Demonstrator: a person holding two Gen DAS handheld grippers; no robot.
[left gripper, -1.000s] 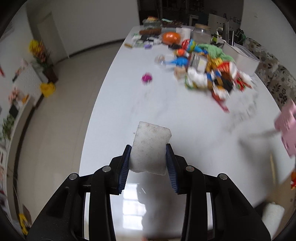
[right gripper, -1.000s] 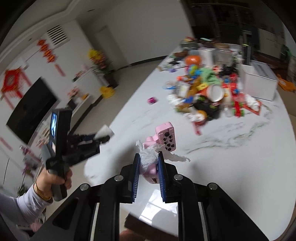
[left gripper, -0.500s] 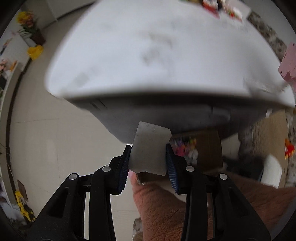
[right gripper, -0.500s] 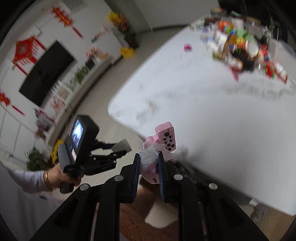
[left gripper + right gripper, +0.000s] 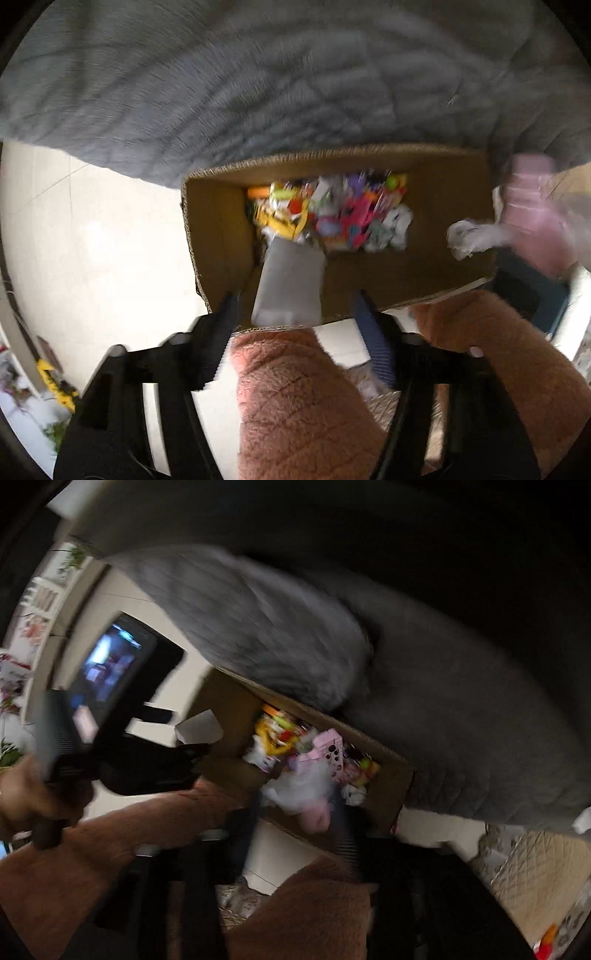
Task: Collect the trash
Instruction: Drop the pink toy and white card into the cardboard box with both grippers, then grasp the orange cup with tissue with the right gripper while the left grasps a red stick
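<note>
A grey cushion (image 5: 295, 81) overhangs the cardboard box (image 5: 218, 236) of bright litter; both tongs, left (image 5: 295, 314) and right (image 5: 303, 812), spread, white scrap (image 5: 290, 284) loose between the left

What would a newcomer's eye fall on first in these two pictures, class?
First, the cardboard box at centre, on the floor under a grey cloth, with a bright heap of trash in it. Next, the grey-white piece over the box between the left gripper's spread fingers. Last, the pink item with crumpled plastic at the right gripper.
</note>
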